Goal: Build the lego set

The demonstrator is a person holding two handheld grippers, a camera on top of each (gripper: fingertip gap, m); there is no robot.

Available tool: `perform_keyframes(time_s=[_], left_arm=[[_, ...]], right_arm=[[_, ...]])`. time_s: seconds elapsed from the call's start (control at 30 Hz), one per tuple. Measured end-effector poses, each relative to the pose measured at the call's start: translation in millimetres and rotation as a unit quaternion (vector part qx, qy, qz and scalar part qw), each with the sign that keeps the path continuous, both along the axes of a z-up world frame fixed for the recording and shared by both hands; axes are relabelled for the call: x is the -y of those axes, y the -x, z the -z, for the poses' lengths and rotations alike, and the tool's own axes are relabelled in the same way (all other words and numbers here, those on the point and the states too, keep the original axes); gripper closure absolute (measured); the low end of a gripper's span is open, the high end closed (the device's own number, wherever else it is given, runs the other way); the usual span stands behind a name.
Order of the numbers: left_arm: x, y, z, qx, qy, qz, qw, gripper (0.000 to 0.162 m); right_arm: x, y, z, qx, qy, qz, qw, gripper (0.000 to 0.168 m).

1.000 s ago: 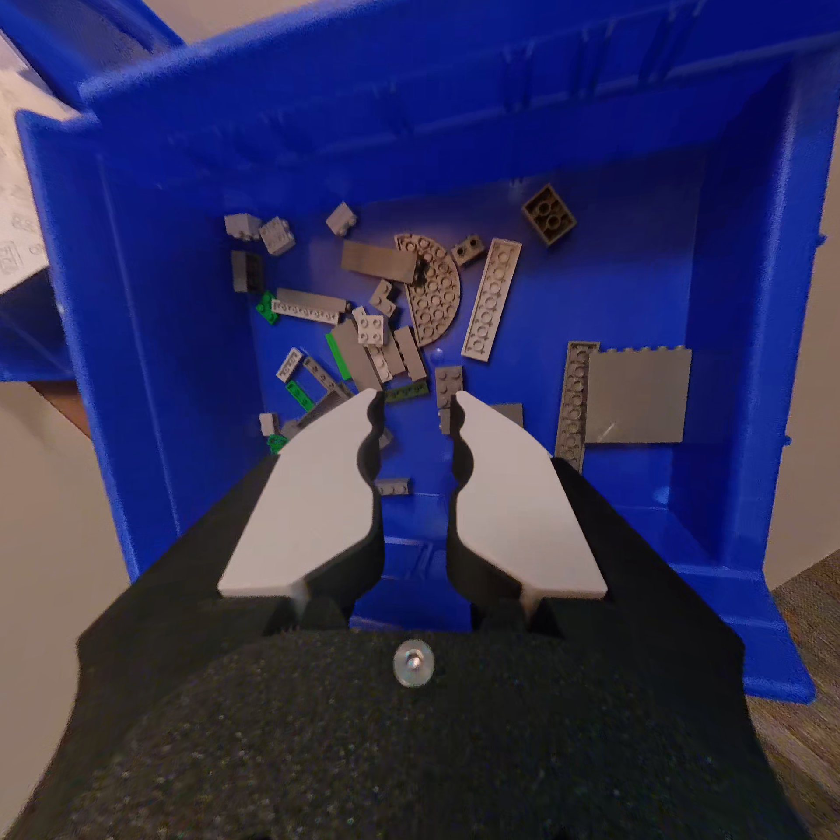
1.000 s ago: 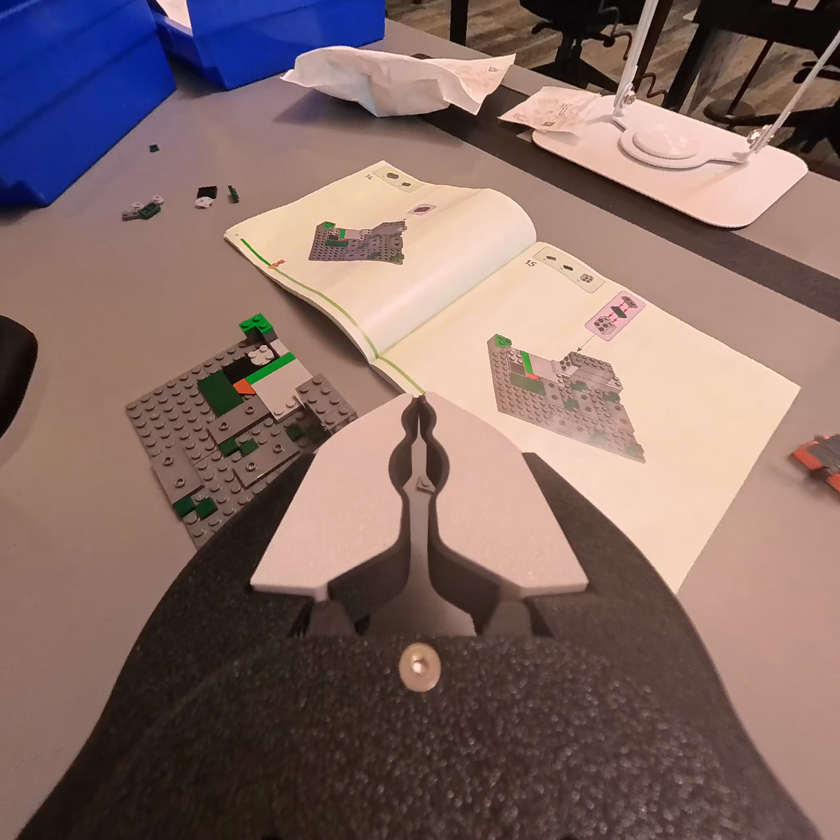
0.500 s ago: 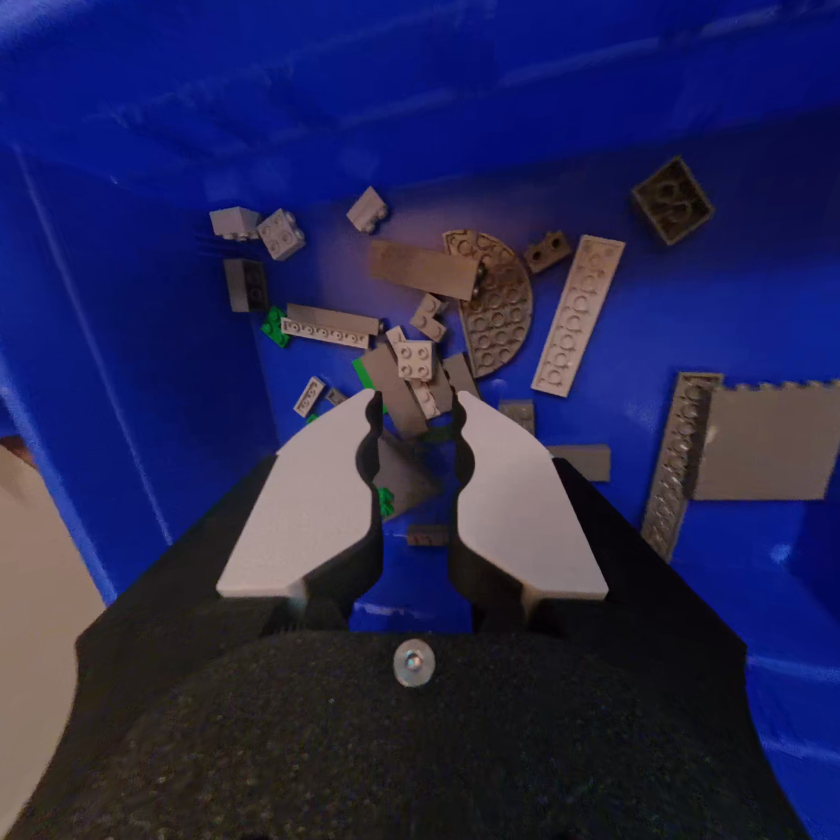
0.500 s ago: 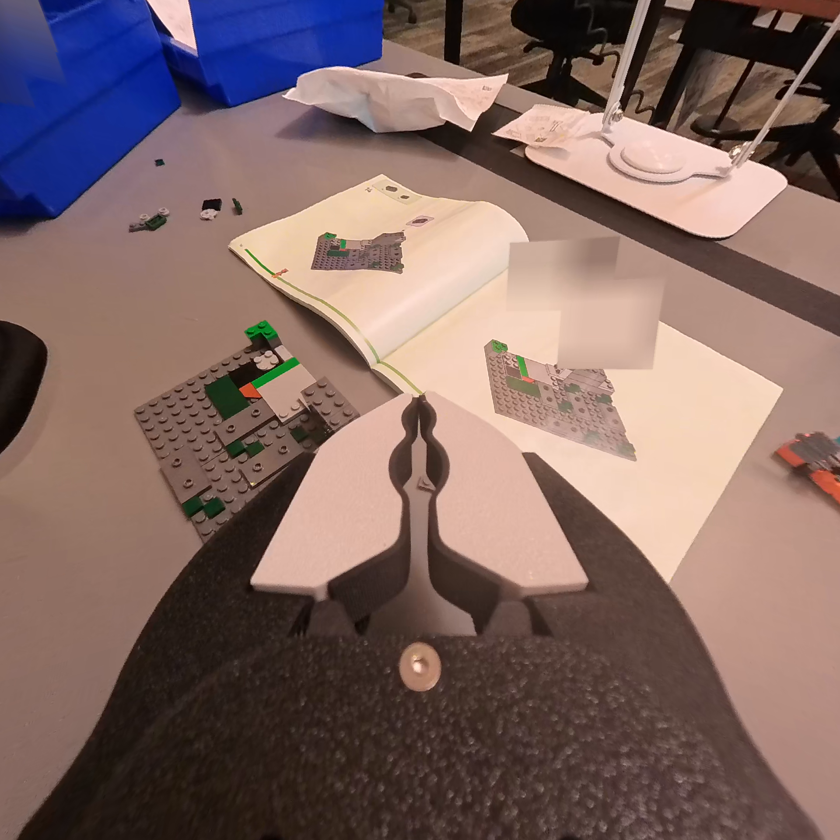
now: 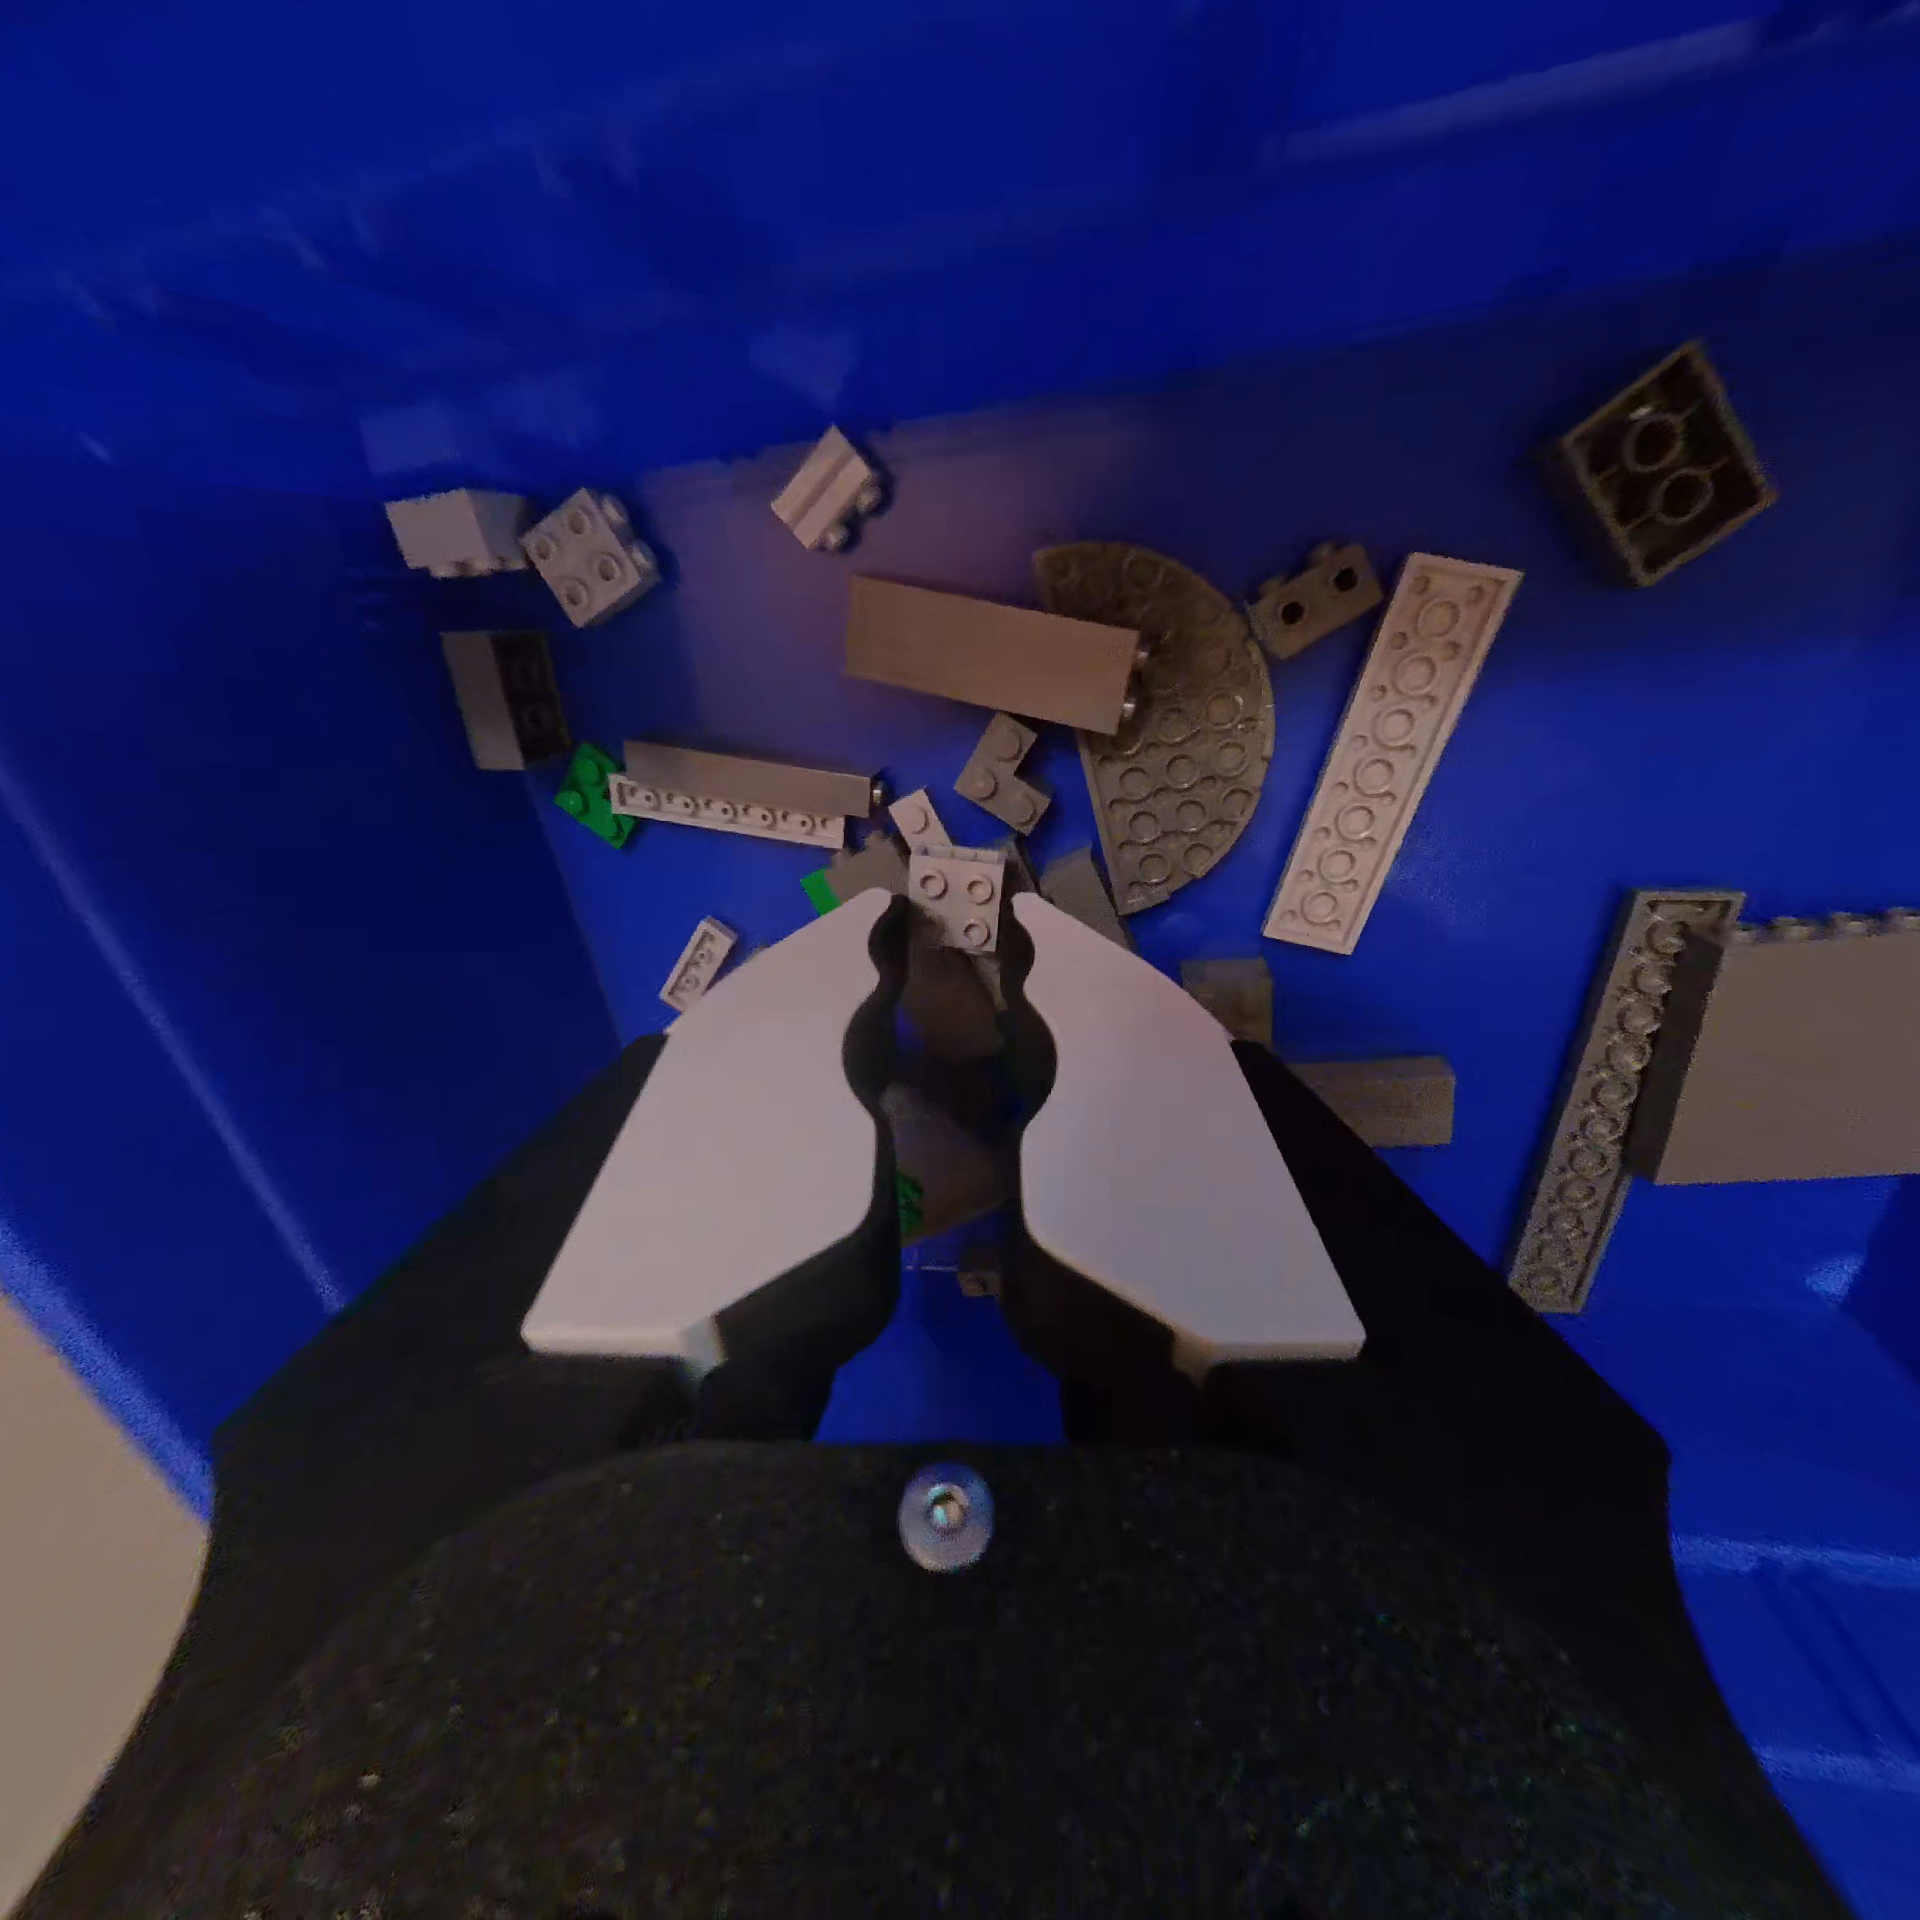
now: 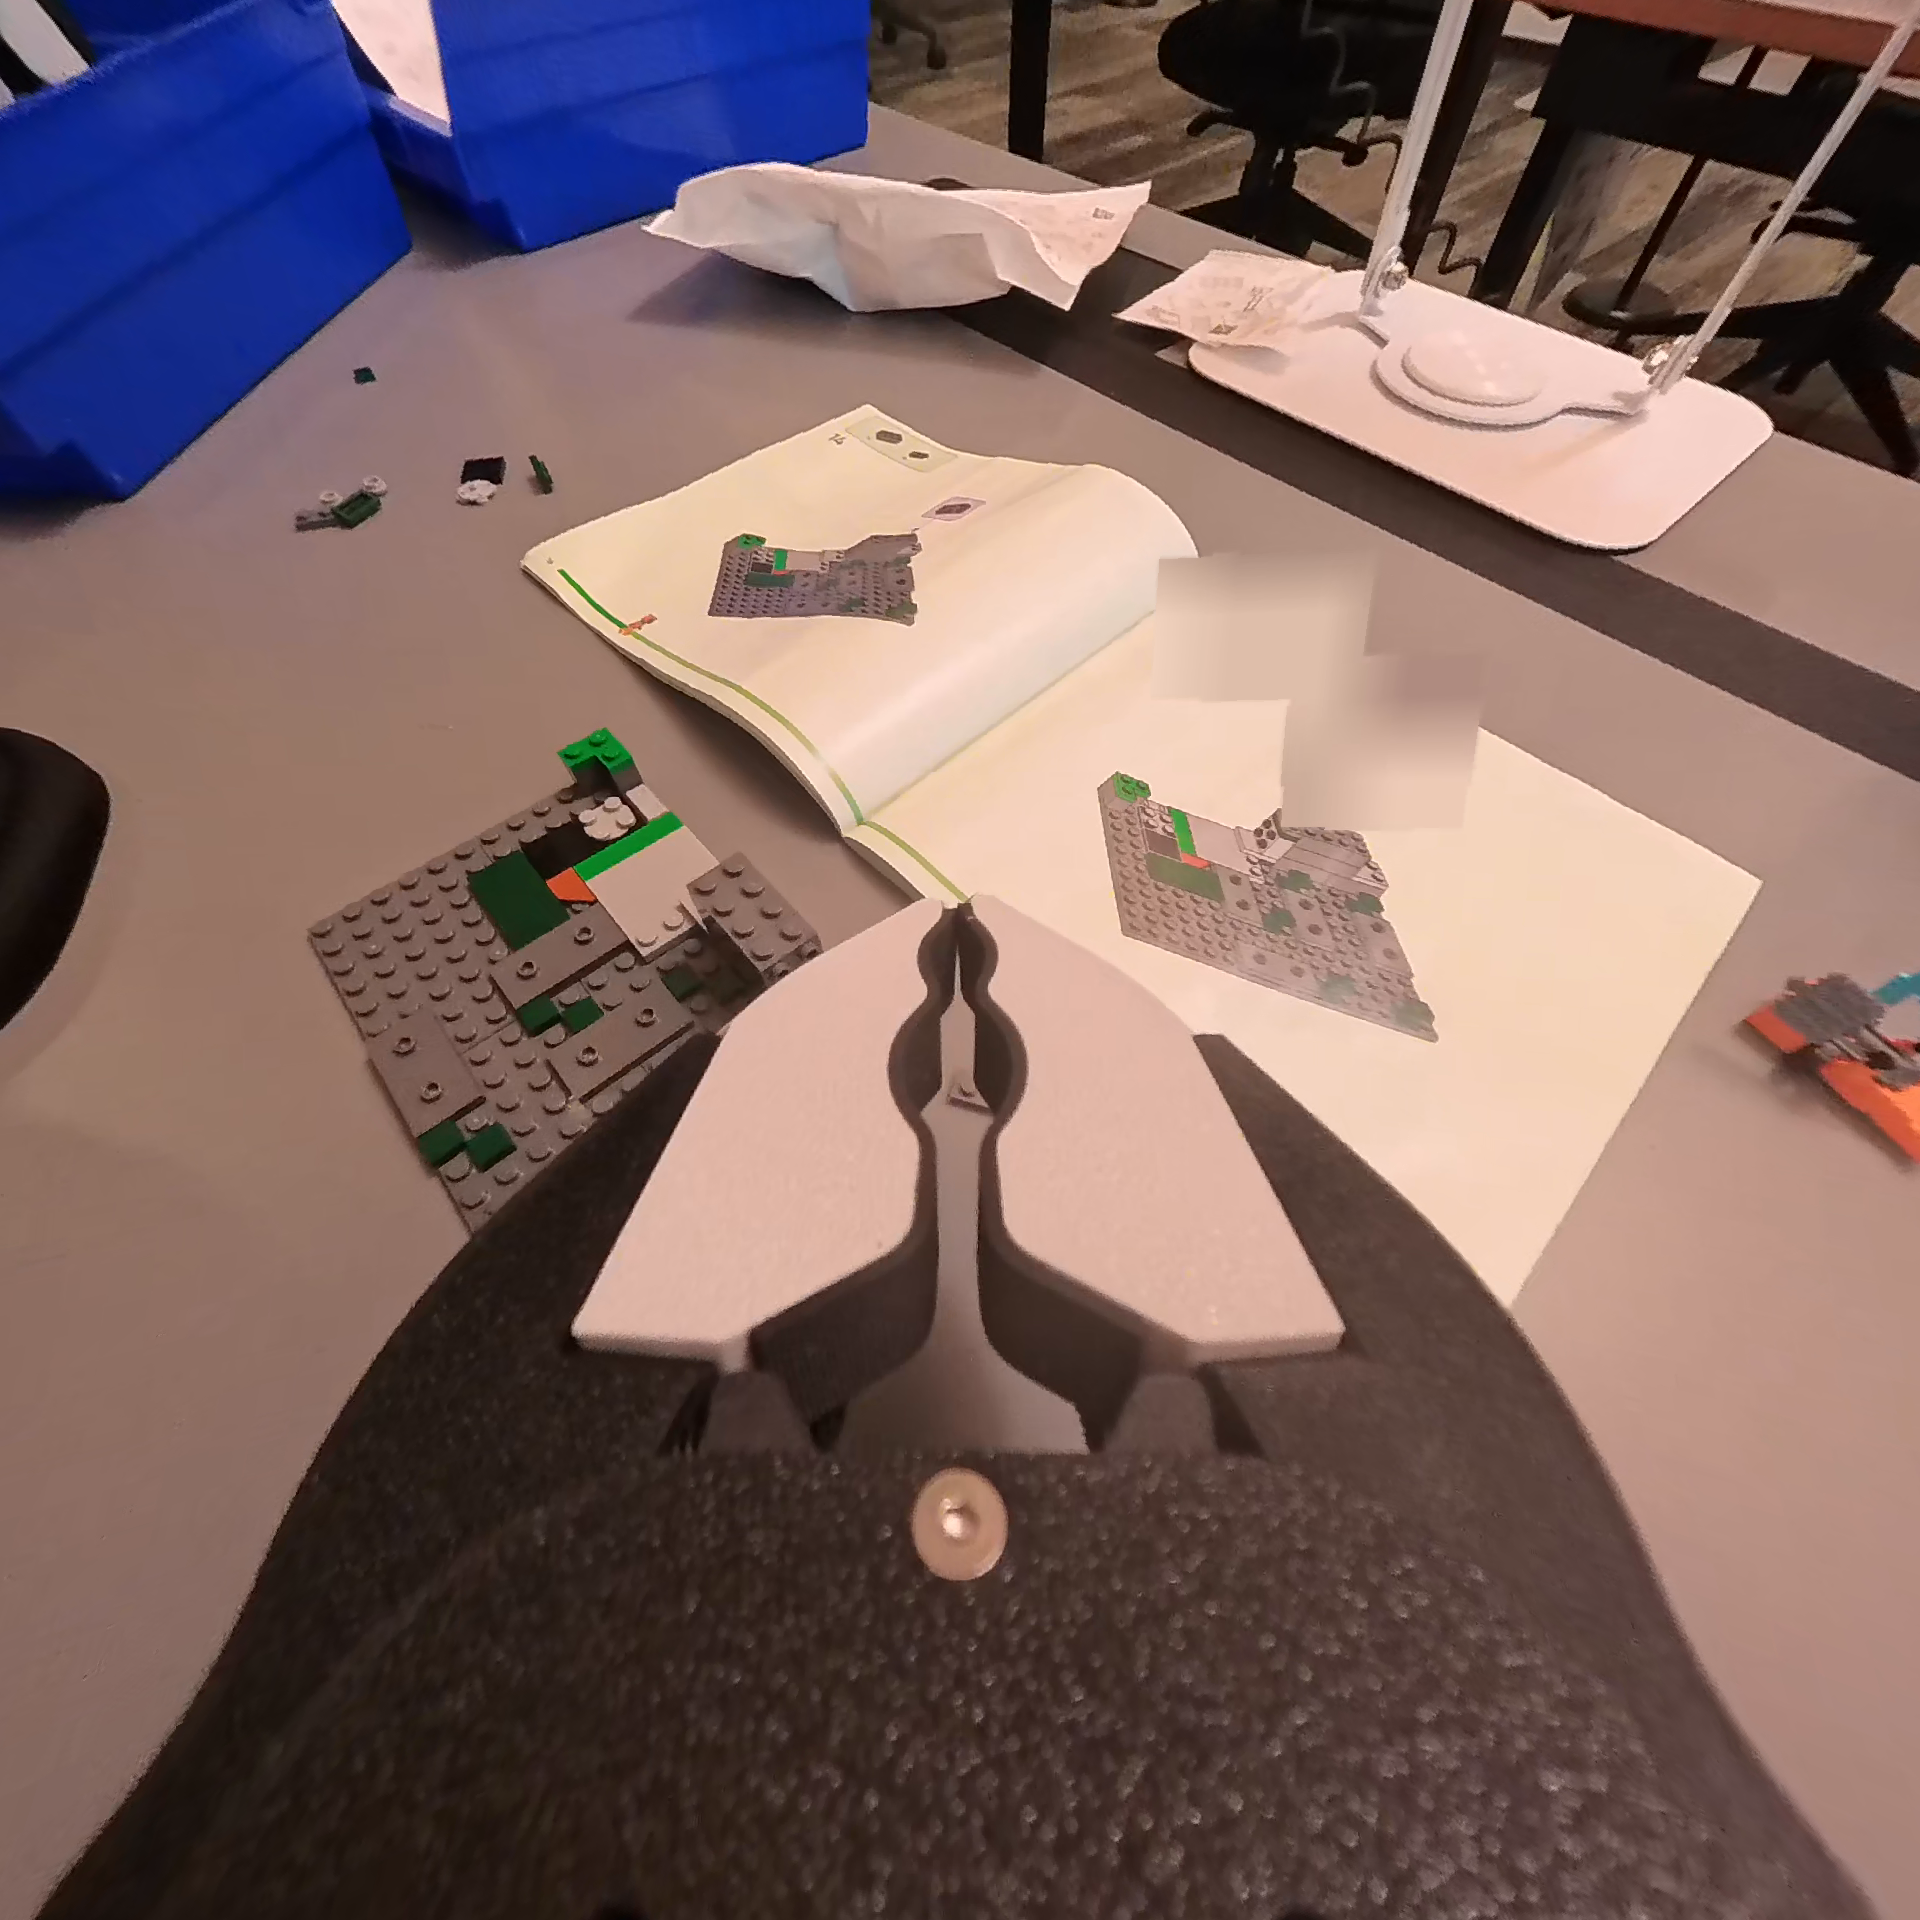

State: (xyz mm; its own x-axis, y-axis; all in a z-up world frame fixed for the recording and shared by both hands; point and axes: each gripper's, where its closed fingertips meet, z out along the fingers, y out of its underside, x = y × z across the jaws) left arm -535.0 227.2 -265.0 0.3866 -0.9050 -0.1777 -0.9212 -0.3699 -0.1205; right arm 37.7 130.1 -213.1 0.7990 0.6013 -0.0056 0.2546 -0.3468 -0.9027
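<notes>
In the left wrist view my left gripper [image 5: 954, 920] is deep inside a blue bin [image 5: 312, 831] of loose grey and green lego pieces. Its fingertips sit against the two sides of a light grey 2x2 brick [image 5: 956, 896], which lies on top of the pile. In the right wrist view my right gripper [image 6: 958, 909] is shut and empty, held above the grey table. The partly built grey baseplate [image 6: 447, 966] with green, white and orange parts lies just left of its tips. The open instruction booklet [image 6: 1039, 665] lies ahead and to the right.
The bin also holds a dark half-round plate [image 5: 1184, 727], a long light grey plate [image 5: 1392, 748] and a large grey panel [image 5: 1808, 1049]. On the table are blue bins [image 6: 177, 239], small loose pieces [image 6: 343, 507], crumpled paper [image 6: 894, 229], a white stand base [image 6: 1486, 416] and an orange model [image 6: 1860, 1049]. My hands' fingertips stand some 60 cm from each other. From the right gripper's tips to the orange model [image 6: 1860, 1049] is close to 20 cm.
My left gripper has gone down into the bin and its jaws have narrowed around the 2x2 brick. The right gripper has drifted back a little and stays shut.
</notes>
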Motion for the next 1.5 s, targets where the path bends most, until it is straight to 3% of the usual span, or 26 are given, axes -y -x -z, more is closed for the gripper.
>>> perform_keyframes(time_s=[0.23,0.4,0.53,0.8,1.0,1.2,1.5], left_arm=[[21,-62,-74,0.049,-0.119,0.085,0.988,0.146],[54,-146,-118,0.076,-0.172,0.180,0.966,0.146],[77,-225,-136,0.111,-0.207,0.238,0.942,0.146],[119,-375,-99,0.237,-0.148,0.301,0.912,0.146],[145,-458,-72,0.286,-0.101,0.334,0.893,0.146],[158,-495,-63,0.304,-0.078,0.351,0.882,0.146],[168,-501,-60,0.344,-0.050,0.342,0.873,0.146]], right_arm=[[3,-7,-8,-0.013,-0.012,0.005,1.000,0.168],[9,3,-17,-0.012,-0.028,-0.020,0.999,0.168],[18,18,-27,0.007,-0.040,-0.074,0.996,0.167],[37,62,-58,0.053,-0.094,-0.191,0.976,0.157],[51,86,-49,0.080,-0.091,-0.241,0.963,0.150],[60,82,-24,0.090,-0.063,-0.260,0.959,0.147],[69,77,-16,0.060,-0.063,-0.276,0.957,0.153]])
